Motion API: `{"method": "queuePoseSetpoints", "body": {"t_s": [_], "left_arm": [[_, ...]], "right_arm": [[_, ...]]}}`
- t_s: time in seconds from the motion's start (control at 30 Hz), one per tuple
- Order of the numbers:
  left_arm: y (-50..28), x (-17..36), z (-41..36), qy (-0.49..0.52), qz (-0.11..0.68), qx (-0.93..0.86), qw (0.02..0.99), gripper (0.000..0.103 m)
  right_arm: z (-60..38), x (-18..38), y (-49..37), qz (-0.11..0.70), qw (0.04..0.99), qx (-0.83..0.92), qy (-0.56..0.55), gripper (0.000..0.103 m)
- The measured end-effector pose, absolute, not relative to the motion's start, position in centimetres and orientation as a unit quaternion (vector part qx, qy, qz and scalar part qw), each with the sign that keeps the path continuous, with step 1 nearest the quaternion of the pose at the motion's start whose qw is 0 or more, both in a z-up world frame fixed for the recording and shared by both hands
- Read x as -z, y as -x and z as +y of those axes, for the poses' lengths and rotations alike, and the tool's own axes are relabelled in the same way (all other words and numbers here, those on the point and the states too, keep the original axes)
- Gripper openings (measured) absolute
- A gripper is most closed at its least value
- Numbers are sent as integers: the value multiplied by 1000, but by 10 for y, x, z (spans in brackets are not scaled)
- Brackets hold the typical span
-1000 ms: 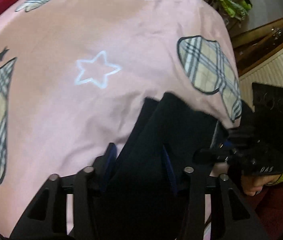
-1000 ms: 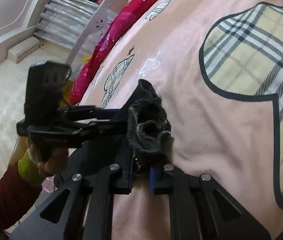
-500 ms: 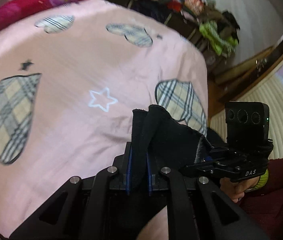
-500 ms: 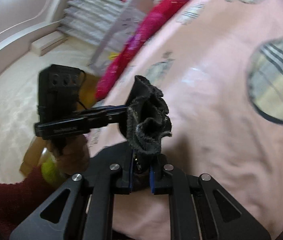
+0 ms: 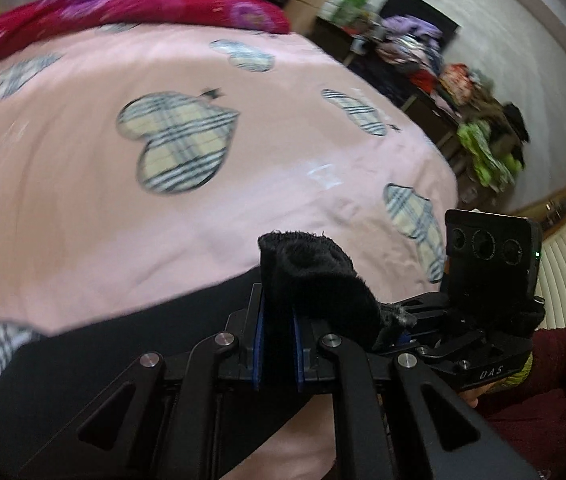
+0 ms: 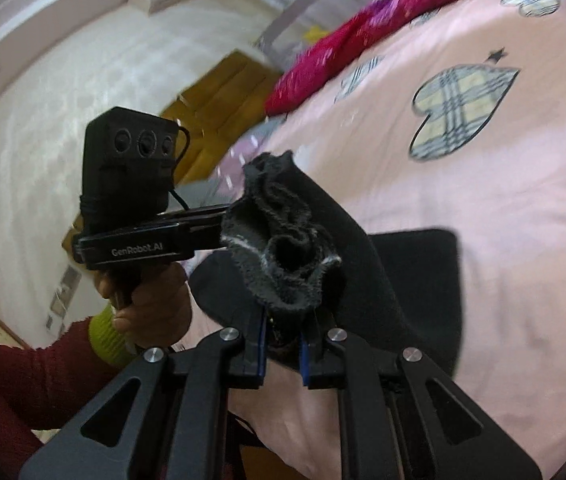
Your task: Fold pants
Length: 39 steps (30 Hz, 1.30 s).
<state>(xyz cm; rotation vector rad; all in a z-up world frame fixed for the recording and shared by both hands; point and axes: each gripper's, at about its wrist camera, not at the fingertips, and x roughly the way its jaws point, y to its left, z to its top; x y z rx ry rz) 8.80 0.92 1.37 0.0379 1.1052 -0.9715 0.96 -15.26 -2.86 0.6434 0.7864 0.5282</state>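
Observation:
The black fleece pants (image 5: 103, 360) lie partly on the pink bed cover (image 5: 83, 200), with one end lifted off it. My left gripper (image 5: 277, 320) is shut on a bunched edge of the pants, which sticks up between its blue pads. In the right wrist view my right gripper (image 6: 283, 340) is shut on a ruffled fold of the same pants (image 6: 423, 280). The two grippers are close together, side by side. The right gripper shows at the right of the left wrist view, and the left gripper (image 6: 219, 224) reaches in from the left, held by a hand (image 6: 147, 300).
A red floral blanket (image 5: 123, 4) lies along the far side of the bed. Piles of clothes (image 5: 463, 92) crowd a low bench by the wall. Yellow-brown boxes (image 6: 219, 92) sit on the floor past the bed's edge. A dark red sleeve (image 6: 15, 380) is at the lower left.
My left gripper's jaws closed on the pants edge. Both grippers then rose and swung across the bed with the cloth, bringing more of the room into view.

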Motion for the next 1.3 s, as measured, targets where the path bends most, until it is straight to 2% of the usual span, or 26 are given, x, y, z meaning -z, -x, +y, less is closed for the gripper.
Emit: {"method": "queuePoseSetpoints", "body": {"t_s": [0.2,0.4,0.5,0.57,0.63,0.7,0.77,0.87,1.3], "left_arm": [[-93,29,41,18,530,402,747,8],[-87,48,57,34,537,381,752,7],[-84,54,68,44,542,359,759,8],[-80,53,78,53,542,342,766,10],[-75,51,90,58,539,320,777,16],[-68,47,106,68,534,289,792,22],[-62,42,124,82,527,261,805,37],[-51,33,156,120,512,216,823,49],[1,28,302,289,476,-1,831,53]], "right_arm": [[-123,55,-23,421,830,-251,-267,14],[-112,65,-33,447,825,-243,-245,21],[-104,63,-34,454,822,-246,-240,33],[-98,59,-35,457,821,-250,-233,47],[-87,53,-37,458,823,-256,-217,53],[-81,51,-40,460,822,-262,-208,54],[-73,49,-45,466,814,-276,-210,54],[-57,43,-52,472,804,-304,-198,54],[10,13,-126,470,801,-345,-135,54]]}}
